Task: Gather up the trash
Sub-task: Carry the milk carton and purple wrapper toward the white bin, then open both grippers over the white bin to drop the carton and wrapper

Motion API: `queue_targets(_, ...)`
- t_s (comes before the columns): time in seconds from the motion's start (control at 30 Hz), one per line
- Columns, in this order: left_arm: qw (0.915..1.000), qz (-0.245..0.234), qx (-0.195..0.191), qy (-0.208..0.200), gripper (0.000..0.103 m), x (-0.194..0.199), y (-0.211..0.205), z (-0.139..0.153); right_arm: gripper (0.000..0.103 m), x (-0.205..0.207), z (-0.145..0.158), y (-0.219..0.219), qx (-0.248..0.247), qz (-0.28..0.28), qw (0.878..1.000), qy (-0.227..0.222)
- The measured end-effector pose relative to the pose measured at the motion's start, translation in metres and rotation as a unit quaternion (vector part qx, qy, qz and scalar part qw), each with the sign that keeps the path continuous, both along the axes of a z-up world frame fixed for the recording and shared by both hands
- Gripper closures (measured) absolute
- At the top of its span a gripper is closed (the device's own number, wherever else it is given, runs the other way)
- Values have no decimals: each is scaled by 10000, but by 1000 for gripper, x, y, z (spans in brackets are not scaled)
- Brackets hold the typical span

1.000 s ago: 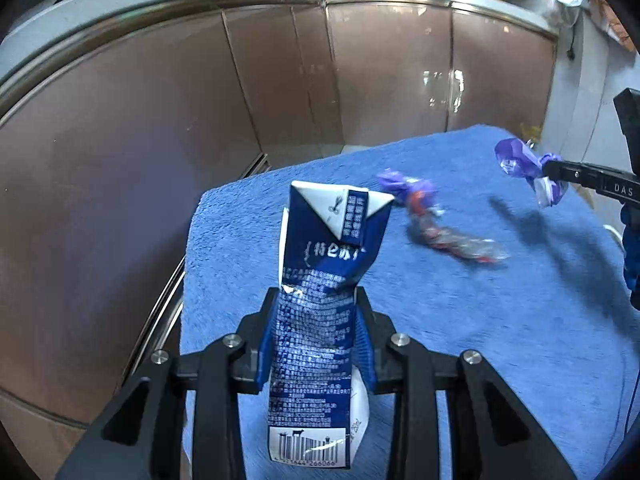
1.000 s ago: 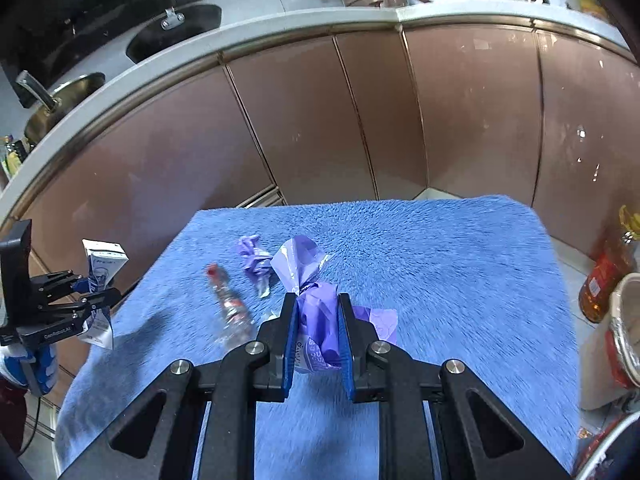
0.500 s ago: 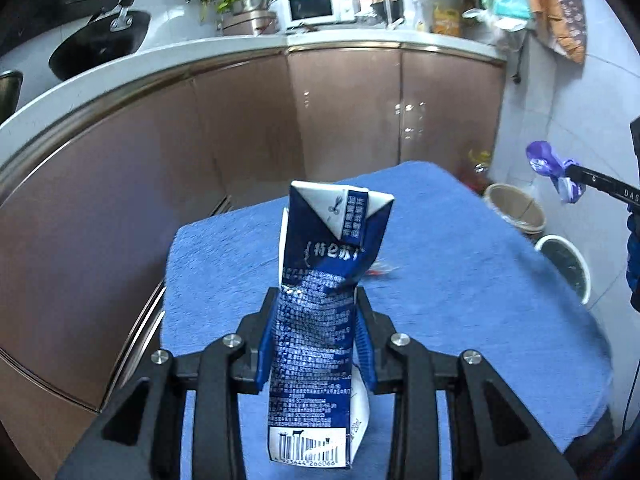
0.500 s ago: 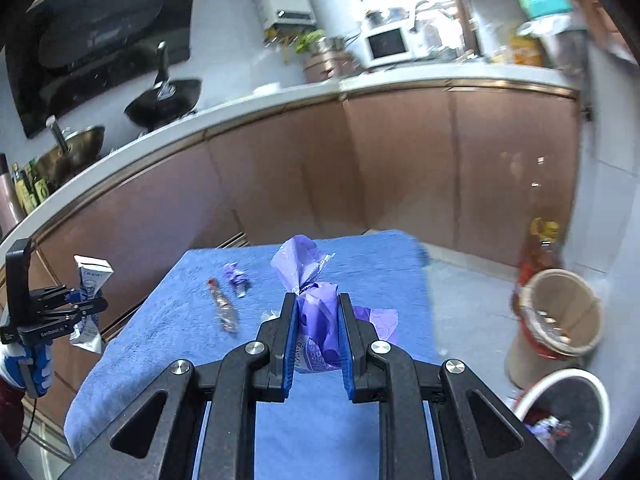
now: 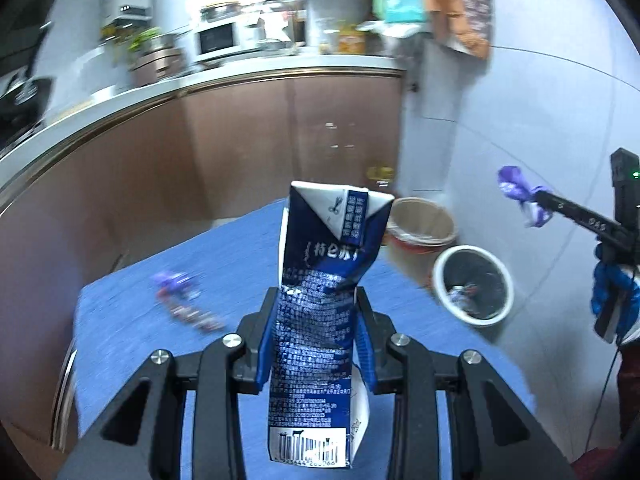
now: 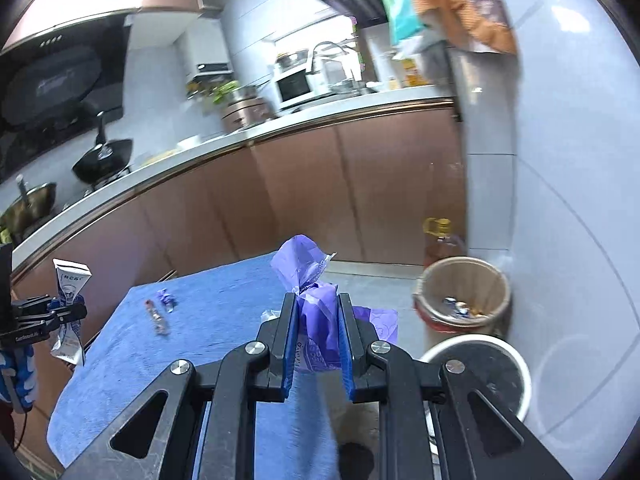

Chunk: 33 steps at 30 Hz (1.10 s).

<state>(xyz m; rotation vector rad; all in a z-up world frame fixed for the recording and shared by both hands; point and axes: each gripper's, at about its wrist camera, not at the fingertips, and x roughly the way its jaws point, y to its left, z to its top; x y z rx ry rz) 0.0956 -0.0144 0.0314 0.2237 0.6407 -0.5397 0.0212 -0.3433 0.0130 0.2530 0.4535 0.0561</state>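
Note:
My left gripper [image 5: 316, 308] is shut on a crumpled blue and white milk carton [image 5: 324, 300], held upright above the blue towel [image 5: 132, 320]; it also shows in the right wrist view [image 6: 68, 312]. My right gripper [image 6: 318, 312] is shut on a crumpled purple wrapper [image 6: 316, 296], which appears at the right of the left wrist view [image 5: 520, 196], above a white bin [image 6: 480, 364]. A crushed bottle [image 6: 156, 316] and a small purple wrapper [image 6: 166, 298] lie on the towel.
On the floor right of the towel stand a tan bin [image 6: 464, 292] with scraps inside and the white bin with a black liner [image 5: 474, 284]. A yellow oil bottle [image 6: 438, 236] stands by the brown cabinets [image 6: 280, 200]. A grey wall is at the right.
Both grippers have swung right and upward with their loads. The two bins are now in fuller view, and the bottle and small wrapper have shifted to the left on the towel.

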Motion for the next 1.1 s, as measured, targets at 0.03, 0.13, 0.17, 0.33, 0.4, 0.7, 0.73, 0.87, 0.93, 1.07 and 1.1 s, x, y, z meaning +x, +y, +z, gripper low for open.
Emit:
queue_targets(0.03,9999,-130,-12,0,71,0,-17,0,86,-3,-2,-5,24,-50,10000,-2)
queue_targets(0.13,9989,-464,-93,38,71,1,-61,-1,86,-13,-9,-24,112,-269,9996,16)
queue_targets(0.17,9983,-569,-136,79,71,5,-78,-2,86,-15,-12,-30,117,-353,9993,30)
queue_targets(0.33,9944,-998,-142,326,71,23,-156,-19,86,-18,-33,-62,92,-765,9969,178)
queue_targets(0.4,9920,-1179,-84,453,71,32,-190,-30,86,-14,-45,-73,139,-887,9956,280)
queue_targets(0.7,9832,-1474,293,1039,71,79,-315,-106,86,10,-113,-117,74,-1479,9841,977)
queue_targets(0.73,9821,-1489,317,1106,71,84,-325,-115,86,13,-120,-121,73,-1515,9829,1043)
queue_targets(0.87,9786,-1548,495,1262,70,98,-361,-145,86,28,-147,-134,80,-1622,9777,1328)
queue_targets(0.93,9769,-1574,542,1337,70,104,-373,-156,85,34,-159,-142,122,-1671,9750,1458)
queue_targets(1.07,9744,-1578,593,1487,70,111,-393,-178,82,47,-183,-155,189,-1742,9696,1710)
queue_targets(1.1,9738,-1577,601,1523,70,114,-398,-182,82,49,-188,-157,187,-1773,9680,1764)
